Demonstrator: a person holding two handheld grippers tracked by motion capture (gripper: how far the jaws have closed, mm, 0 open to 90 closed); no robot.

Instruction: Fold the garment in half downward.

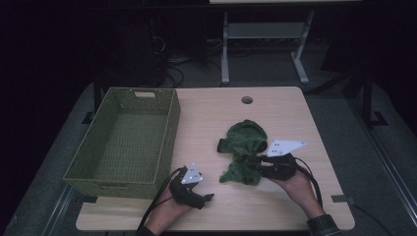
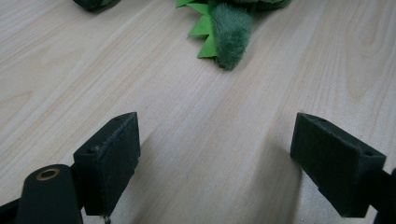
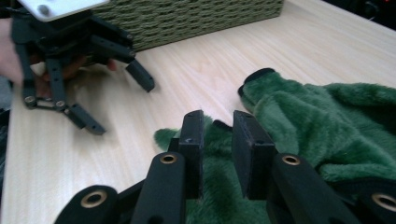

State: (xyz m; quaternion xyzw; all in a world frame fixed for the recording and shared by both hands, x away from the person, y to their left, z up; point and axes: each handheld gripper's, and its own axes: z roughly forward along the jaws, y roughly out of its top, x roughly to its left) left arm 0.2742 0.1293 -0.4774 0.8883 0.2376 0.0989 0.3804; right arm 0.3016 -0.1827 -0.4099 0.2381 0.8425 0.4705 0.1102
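Crumpled green plush toy (image 1: 244,150) lies on table (image 1: 275,206).

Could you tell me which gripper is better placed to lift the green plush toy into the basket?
Right: the right gripper already pinches the plush toy; the left gripper sits open, empty.

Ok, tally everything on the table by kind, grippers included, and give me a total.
Green woven basket: 1
Green plush toy: 1
Handheld grippers: 2, the left gripper open over bare wood, the right gripper nearly closed on the toy's fur
Total: 4
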